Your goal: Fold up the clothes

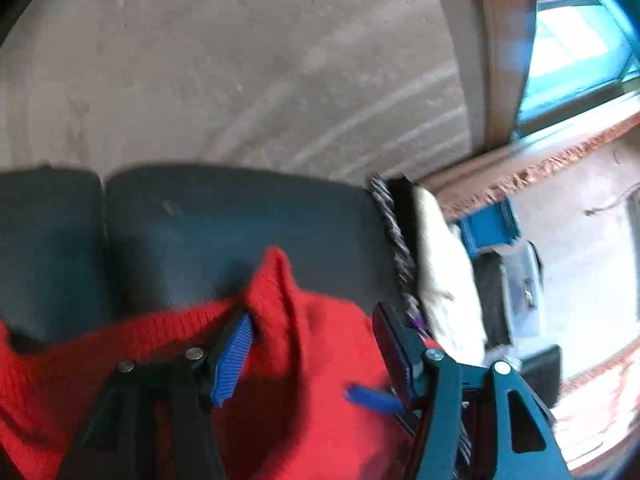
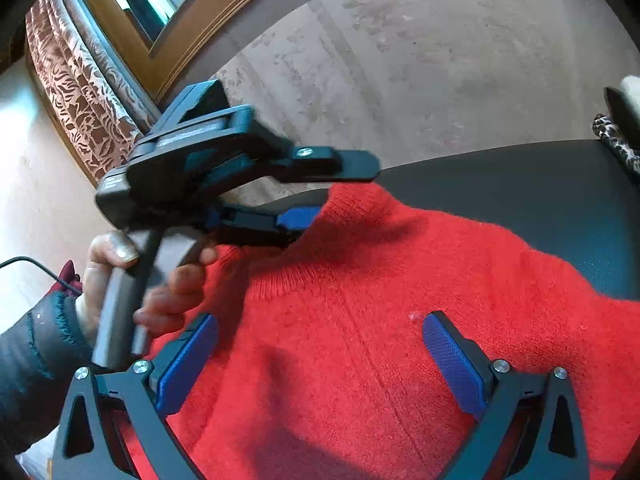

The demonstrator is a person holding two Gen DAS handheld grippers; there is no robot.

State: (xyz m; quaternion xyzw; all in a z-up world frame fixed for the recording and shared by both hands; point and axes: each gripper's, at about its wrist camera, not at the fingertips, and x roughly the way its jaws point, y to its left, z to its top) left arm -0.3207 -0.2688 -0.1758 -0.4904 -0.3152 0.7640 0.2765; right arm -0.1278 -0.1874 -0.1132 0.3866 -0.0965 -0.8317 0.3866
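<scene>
A red sweater point(image 2: 380, 300) is lying spread over a dark padded seat point(image 2: 540, 200), its collar reaching toward the seat's far edge, where the bare dark surface is showing beyond it. In the left wrist view the same sweater point(image 1: 312, 360) is covering the near part of the seat point(image 1: 224, 216), with the collar bunched up into a raised fold.

The right tool point(image 2: 320, 356) is hovering over the middle of the sweater with its 2 blue-padded fingers point(image 2: 452, 356) standing wide apart, nothing between them.

The left tool point(image 2: 296, 216) is reaching in from the near left corner of the seat, held by the person's left hand point(image 2: 160, 280). In the right wrist view one blue pad is sitting right at the collar's edge, while the other finger is stretching out above it, clear of the cloth. In the left tool's point(image 1: 312, 356) own view its fingers are well apart, with the collar fold rising between them, so it is not clamped on the knit.

At the seat's right edge a leopard-print cloth point(image 1: 396, 240) and a white cloth point(image 1: 444, 272) are lying just beside each other. A grey wall point(image 1: 240, 60) is standing behind the seat.
</scene>
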